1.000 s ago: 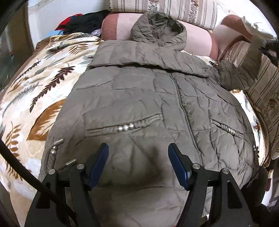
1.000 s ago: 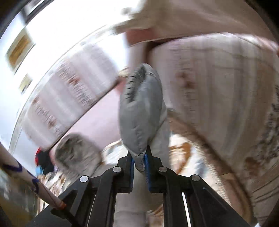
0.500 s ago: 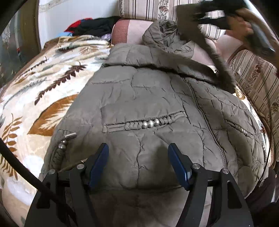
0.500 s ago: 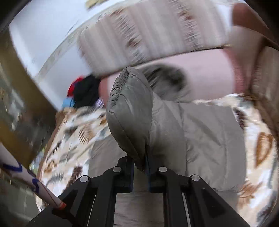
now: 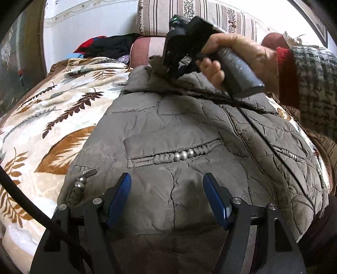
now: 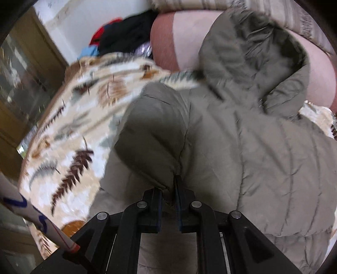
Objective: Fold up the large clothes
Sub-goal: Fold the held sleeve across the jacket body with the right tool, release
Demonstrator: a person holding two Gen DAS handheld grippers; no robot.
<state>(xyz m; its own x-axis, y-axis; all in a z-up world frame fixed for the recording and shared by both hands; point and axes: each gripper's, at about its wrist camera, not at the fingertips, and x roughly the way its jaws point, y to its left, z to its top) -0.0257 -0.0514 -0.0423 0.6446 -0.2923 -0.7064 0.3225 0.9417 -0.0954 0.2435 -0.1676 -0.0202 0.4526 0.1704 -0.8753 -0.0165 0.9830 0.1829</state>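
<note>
An olive quilted hooded jacket (image 5: pixel 189 130) lies front-up on a leaf-patterned blanket (image 5: pixel 52 118). My left gripper (image 5: pixel 167 189) hovers open just above its lower hem, blue pads wide apart with nothing between them. In the left wrist view a hand holds my right gripper (image 5: pixel 172 69) down at the jacket's collar. In the right wrist view the right gripper (image 6: pixel 168 189) is shut on the jacket's sleeve cuff (image 6: pixel 155 147), which lies folded over the chest; the hood (image 6: pixel 259 63) rests beyond it.
A pink bolster (image 6: pixel 168 35) and striped cushions (image 5: pixel 189 19) line the far side. A pile of dark and red clothes (image 5: pixel 105 46) sits at the back left. A wooden cabinet (image 6: pixel 25 73) stands left of the bed. A tweed sleeve (image 5: pixel 311 88) reaches in from the right.
My right gripper swung the held sleeve from the far right, up and across, down onto the jacket's chest near the collar. The left gripper dropped slightly toward the hem and stayed open.
</note>
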